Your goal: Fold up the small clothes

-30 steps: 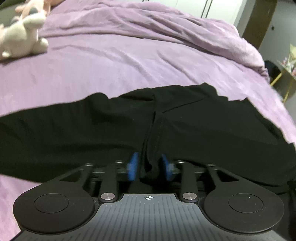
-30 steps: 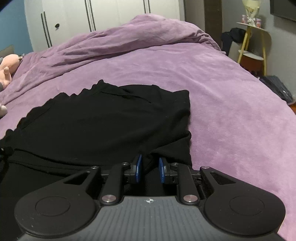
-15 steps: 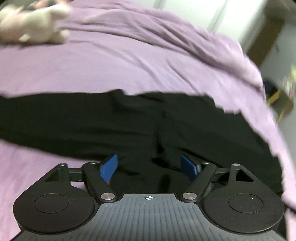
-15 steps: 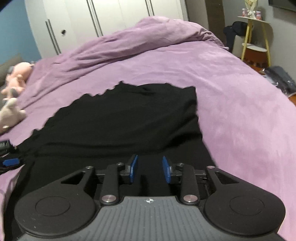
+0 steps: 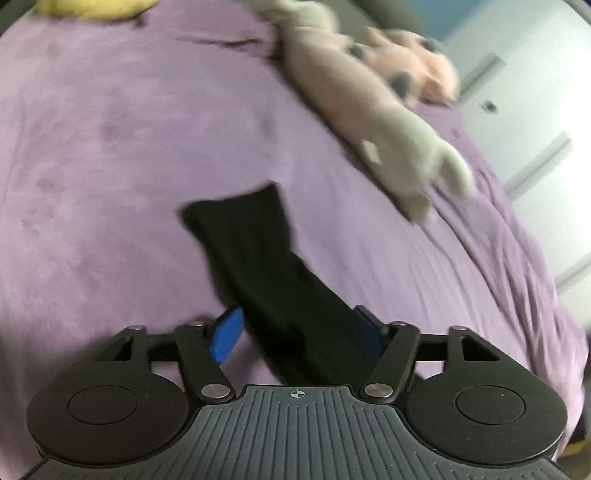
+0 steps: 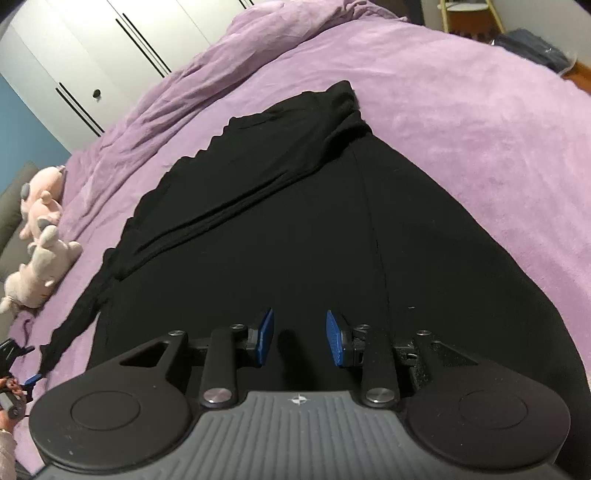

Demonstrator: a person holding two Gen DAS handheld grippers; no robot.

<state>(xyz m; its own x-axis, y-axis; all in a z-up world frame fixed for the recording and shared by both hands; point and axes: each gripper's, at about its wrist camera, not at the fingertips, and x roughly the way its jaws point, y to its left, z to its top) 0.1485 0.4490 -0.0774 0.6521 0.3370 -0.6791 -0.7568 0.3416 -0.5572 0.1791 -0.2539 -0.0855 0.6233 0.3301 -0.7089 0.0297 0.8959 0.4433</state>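
Observation:
A black garment (image 6: pixel 295 206) lies spread on the purple bed cover (image 6: pixel 461 110), one long sleeve (image 6: pixel 70 325) trailing off to the left. In the left wrist view that sleeve (image 5: pixel 258 258) runs from its cuff down between the jaws of my left gripper (image 5: pixel 298 334). Those jaws are closing; the left blue pad (image 5: pixel 227 339) stands just clear of the cloth and the right one is half hidden behind it. My right gripper (image 6: pixel 299 339) hovers open over the garment's near body, with nothing between its pads.
Pale plush toys (image 5: pixel 388 122) lie beyond the sleeve, also seen at the bed's left (image 6: pixel 40 258). A rumpled purple duvet (image 6: pixel 295 33) is heaped at the back before white wardrobe doors (image 6: pixel 110 55). A dark bag (image 6: pixel 535 48) sits beyond the bed's right edge.
My left gripper let go of the fold at the garment's middle, opened wide, rolled and swung left to the sleeve. My right gripper opened off the hem and shifted over the body.

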